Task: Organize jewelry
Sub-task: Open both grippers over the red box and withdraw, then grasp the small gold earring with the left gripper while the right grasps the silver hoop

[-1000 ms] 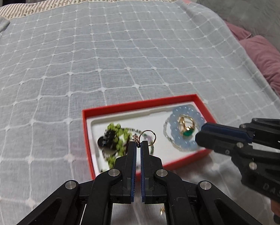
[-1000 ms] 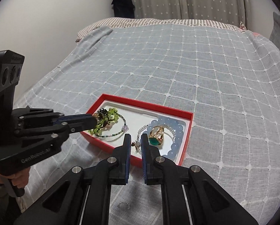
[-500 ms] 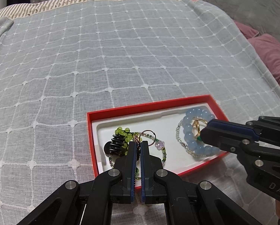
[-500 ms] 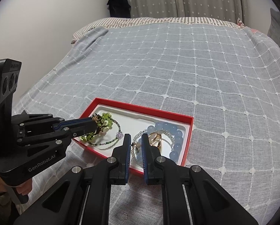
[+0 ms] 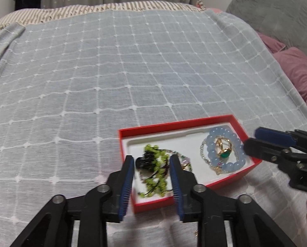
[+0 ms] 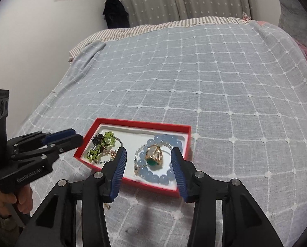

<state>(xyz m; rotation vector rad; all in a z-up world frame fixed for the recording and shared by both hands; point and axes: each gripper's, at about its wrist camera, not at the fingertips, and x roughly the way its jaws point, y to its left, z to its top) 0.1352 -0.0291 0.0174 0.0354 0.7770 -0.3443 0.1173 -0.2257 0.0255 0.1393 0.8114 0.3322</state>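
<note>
A red tray (image 5: pixel 174 124) (image 6: pixel 145 123) with a white liner lies on the bed. It holds a green bead bracelet (image 5: pixel 156 173) (image 6: pixel 104 142) with a black clip (image 5: pixel 142 162), a pale blue bead bracelet (image 5: pixel 225 164) (image 6: pixel 153 177) and a gold ring with a green stone (image 5: pixel 223 150) (image 6: pixel 154 156). My left gripper (image 5: pixel 151 162) is open and empty above the tray's left end. My right gripper (image 6: pixel 148 154) is open and empty above the blue bracelet. A small gold piece (image 6: pixel 113 154) lies by the green beads.
The bed has a grey-blue checked cover (image 5: pixel 132 65). Purple pillows (image 5: pixel 297 74) and a grey cushion (image 5: pixel 277 14) lie at the right. A small ring-like item (image 6: pixel 132 230) lies on the cover near my right gripper. Curtains hang at the back.
Both grippers have opened from shut. The left one let go of the gold hoop piece, which now lies in the tray. Both pulled back slightly from the tray.
</note>
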